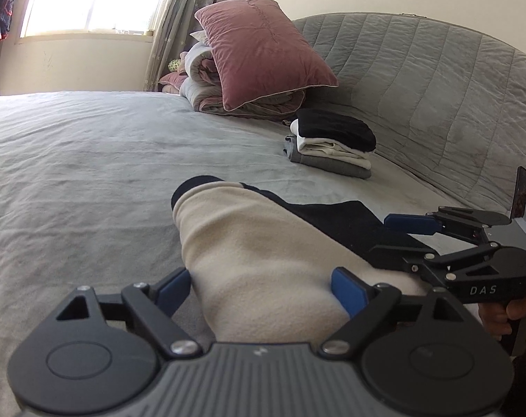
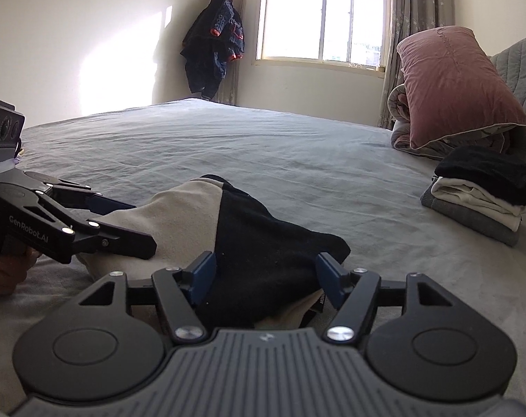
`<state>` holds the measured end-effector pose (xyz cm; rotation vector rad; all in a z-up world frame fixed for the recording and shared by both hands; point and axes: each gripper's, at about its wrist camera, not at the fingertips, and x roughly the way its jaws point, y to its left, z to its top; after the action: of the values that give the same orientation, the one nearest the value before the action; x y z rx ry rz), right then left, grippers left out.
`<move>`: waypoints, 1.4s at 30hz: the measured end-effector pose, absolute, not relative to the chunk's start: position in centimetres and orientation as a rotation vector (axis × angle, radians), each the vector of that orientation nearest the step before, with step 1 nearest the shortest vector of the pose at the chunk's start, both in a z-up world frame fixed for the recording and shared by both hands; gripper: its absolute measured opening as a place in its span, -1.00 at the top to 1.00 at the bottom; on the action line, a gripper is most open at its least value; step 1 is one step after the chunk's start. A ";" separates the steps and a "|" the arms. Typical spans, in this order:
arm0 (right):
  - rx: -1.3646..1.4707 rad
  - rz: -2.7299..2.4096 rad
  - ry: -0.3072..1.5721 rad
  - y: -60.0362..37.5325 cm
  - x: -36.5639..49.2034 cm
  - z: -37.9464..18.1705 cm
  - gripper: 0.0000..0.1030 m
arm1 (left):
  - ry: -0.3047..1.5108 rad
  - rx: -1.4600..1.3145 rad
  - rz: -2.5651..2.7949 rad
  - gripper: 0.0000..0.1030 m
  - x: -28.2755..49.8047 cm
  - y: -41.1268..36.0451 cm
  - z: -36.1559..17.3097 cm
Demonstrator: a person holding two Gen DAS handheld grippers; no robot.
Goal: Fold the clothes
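A cream-and-navy fleece garment (image 1: 249, 243), already doubled into a thick compact bundle, lies on the grey bed sheet (image 1: 72, 173) directly between and ahead of both sets of fingers. Beyond the fingertips and to their right, near the quilted grey headboard cover (image 1: 436, 87), stands a stack of folded clothes (image 1: 332, 146): a black piece on top, cream pieces in the middle, a grey knit at the bottom. Behind it a dusty-pink velvet pillow (image 1: 263, 52) leans on a rolled quilt.

Progress, as judged: several garments appear finished and stacked; the fleece piece looks folded or nearly so, and what seems left is to release it, tidy it, and carry it to the stack. A dark jacket with red trim (image 2: 214, 45) hangs in the far corner by the window; whether it belongs to the task cannot be told.

Left gripper (image 1: 259, 290): its blue-padded fingers (image 1: 174, 292) stand wide apart, straddling the cream half of the bundle; the pads lie just beside the cloth, and no clamping shows.

Right gripper (image 2: 264, 274): moderately spread, its blue pads (image 2: 203, 278) flank the navy half, close against its sides, without visibly pinching it. Neither tool appears to hold anything.
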<state>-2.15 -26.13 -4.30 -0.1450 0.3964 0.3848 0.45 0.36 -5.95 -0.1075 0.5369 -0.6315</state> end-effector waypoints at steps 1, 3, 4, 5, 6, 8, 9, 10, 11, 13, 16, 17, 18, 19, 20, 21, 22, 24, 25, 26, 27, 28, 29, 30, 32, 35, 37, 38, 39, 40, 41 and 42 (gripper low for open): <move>-0.140 0.388 0.400 -26.3 -2.3 -4.3 -0.38 | 0.549 -0.129 -0.637 -0.73 0.5 0.6 -6.1; -0.120 0.399 0.410 -26.7 -2.5 -4.3 -0.39 | 0.571 -0.169 -0.648 -0.73 0.5 1.2 -6.3; -0.101 0.403 0.417 -26.9 -2.6 -4.3 -0.39 | 0.581 -0.189 -0.654 -0.73 0.5 1.4 -6.4; -0.081 0.407 0.425 -27.2 -2.7 -4.3 -0.39 | 0.593 -0.213 -0.660 -0.73 0.5 1.7 -6.5; -0.062 0.410 0.433 -27.4 -2.8 -4.3 -0.39 | 0.605 -0.236 -0.666 -0.73 0.5 2.0 -6.6; -0.016 0.417 0.450 -27.9 -2.9 -4.3 -0.39 | 0.628 -0.277 -0.678 -0.73 0.4 2.4 -6.9; 0.011 0.420 0.461 -28.2 -2.9 -4.4 -0.39 | 0.640 -0.298 -0.684 -0.73 0.4 2.7 -7.1; 0.038 0.424 0.472 -28.4 -2.8 -4.4 -0.39 | 0.653 -0.316 -0.690 -0.73 0.5 2.9 -7.2; 0.066 0.427 0.484 -28.7 -2.8 -4.4 -0.39 | 0.666 -0.332 -0.697 -0.73 0.5 3.1 -7.3; 0.124 0.432 0.508 -29.3 -2.8 -4.4 -0.39 | 0.695 -0.350 -0.725 -0.73 0.5 3.4 -7.5; 0.218 0.440 0.553 -30.3 -2.5 -4.5 -0.44 | 0.735 -0.344 -0.776 -0.75 0.3 3.7 -7.6; 0.250 0.442 0.567 -30.7 -2.4 -4.5 -0.45 | 0.741 -0.315 -0.790 -0.76 0.1 3.6 -7.4; 0.283 0.444 0.581 -31.1 -2.3 -4.6 -0.49 | 0.747 -0.286 -0.805 -0.76 -0.1 3.6 -7.3; 0.316 0.444 0.596 -31.5 -2.2 -4.7 -0.56 | 0.753 -0.256 -0.819 -0.77 -0.3 3.5 -7.2; 0.349 0.443 0.611 -31.8 -2.1 -4.7 -0.59 | 0.759 -0.227 -0.833 -0.78 -0.4 3.5 -7.1; 0.388 0.442 0.627 -32.3 -2.1 -4.8 -0.66 | 0.767 -0.201 -0.846 -0.80 -0.6 3.4 -6.9; 0.424 0.443 0.644 -32.7 -2.0 -4.9 -0.73 | 0.775 -0.178 -0.857 -0.82 -0.7 3.3 -6.8; 0.486 0.449 0.674 -33.4 -1.8 -5.1 -0.80 | 0.798 -0.148 -0.883 -0.86 -0.7 3.5 -6.3; 0.516 0.453 0.690 -33.7 -1.7 -5.2 -0.85 | 0.807 -0.144 -0.892 -0.87 -0.6 3.7 -6.1; 0.544 0.458 0.704 -34.0 -1.6 -5.3 -0.87 | 0.810 -0.150 -0.895 -0.88 -0.4 4.0 -5.9; 0.572 0.463 0.717 -34.3 -1.5 -5.4 -0.89 | 0.808 -0.166 -0.895 -0.89 -0.2 4.4 -5.7; 0.614 0.468 0.729 -34.8 -1.5 -5.5 -0.89 | 0.798 -0.205 -0.887 -0.90 0.2 5.0 -5.6; 0.658 0.468 0.734 -35.1 -1.4 -5.6 -0.89 | 0.794 -0.270 -0.876 -0.91 0.8 5.6 -5.6; 0.701 0.467 0.736 -35.5 -1.4 -5.8 -0.90 | 0.800 -0.349 -0.868 -0.91 1.5 6.2 -5.8; 0.783 0.464 0.742 -36.1 -1.2 -6.0 -0.90 | 0.835 -0.499 -0.844 -0.91 3.0 7.0 -6.6; 0.871 0.459 0.757 -36.5 -0.6 -6.2 -0.90 | 0.879 -0.643 -0.783 -0.91 4.8 7.2 -7.8; 0.902 0.454 0.763 -36.6 -0.3 -6.2 -0.89 | 0.870 -0.689 -0.758 -0.91 5.5 6.9 -8.1; 0.916 0.452 0.766 -36.6 -0.1 -6.1 -0.88 | 0.865 -0.702 -0.755 -0.90 5.7 6.7 -8.1; 0.921 0.450 0.771 -36.5 0.1 -6.1 -0.85 | 0.862 -0.709 -0.754 -0.90 5.9 6.5 -8.1; 0.920 0.446 0.779 -36.4 0.2 -6.0 -0.84 | 0.860 -0.712 -0.753 -0.88 6.0 6.2 -8.1; 0.914 0.444 0.787 -36.1 0.3 -5.9 -0.83 | 0.859 -0.707 -0.752 -0.88 6.0 5.9 -8.1; 0.907 0.443 0.795 -35.9 0.5 -5.8 -0.83 | 0.858 -0.699 -0.751 -0.87 6.0 5.6 -8.1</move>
<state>0.49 -35.88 -5.77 0.9071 0.7953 0.4433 5.97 5.63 -8.14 -0.6986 0.8577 -0.7514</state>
